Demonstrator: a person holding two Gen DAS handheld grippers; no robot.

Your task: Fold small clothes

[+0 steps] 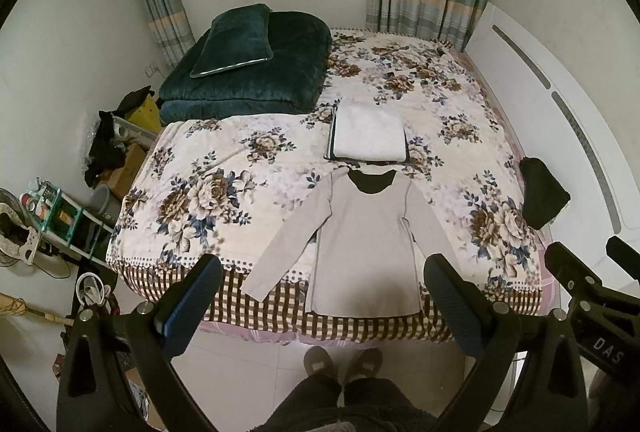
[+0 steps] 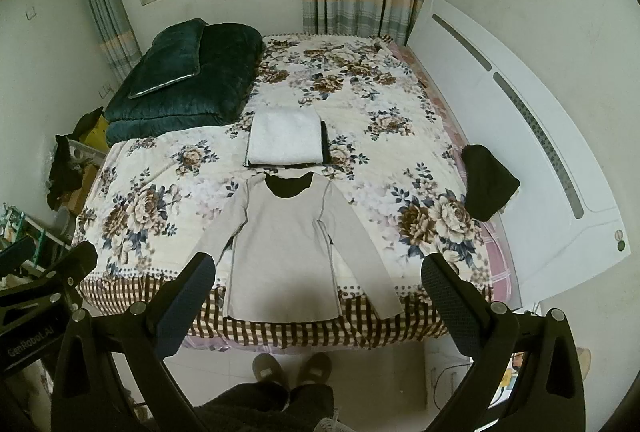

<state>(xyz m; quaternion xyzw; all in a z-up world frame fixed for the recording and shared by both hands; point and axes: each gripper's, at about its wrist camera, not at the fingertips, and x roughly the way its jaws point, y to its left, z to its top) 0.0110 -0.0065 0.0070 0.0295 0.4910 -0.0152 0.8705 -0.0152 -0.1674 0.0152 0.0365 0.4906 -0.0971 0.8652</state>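
Observation:
A light beige long-sleeved top [image 1: 366,232] with a black inner collar lies flat, face up, sleeves spread, on the near edge of the floral bed; it also shows in the right wrist view [image 2: 284,252]. Behind it sits a stack of folded clothes with a white one on top [image 1: 368,132], also in the right wrist view [image 2: 285,138]. My left gripper [image 1: 322,280] is open and empty, held above the top's hem. My right gripper [image 2: 318,282] is open and empty, also above the hem. Neither touches the cloth.
A folded dark green quilt and pillow [image 1: 248,68] lie at the bed's back left. A black garment [image 1: 542,192] lies at the right edge by the white headboard [image 1: 560,120]. Shelves and clutter [image 1: 60,216] stand on the floor left. The person's slippered feet [image 1: 342,362] stand before the bed.

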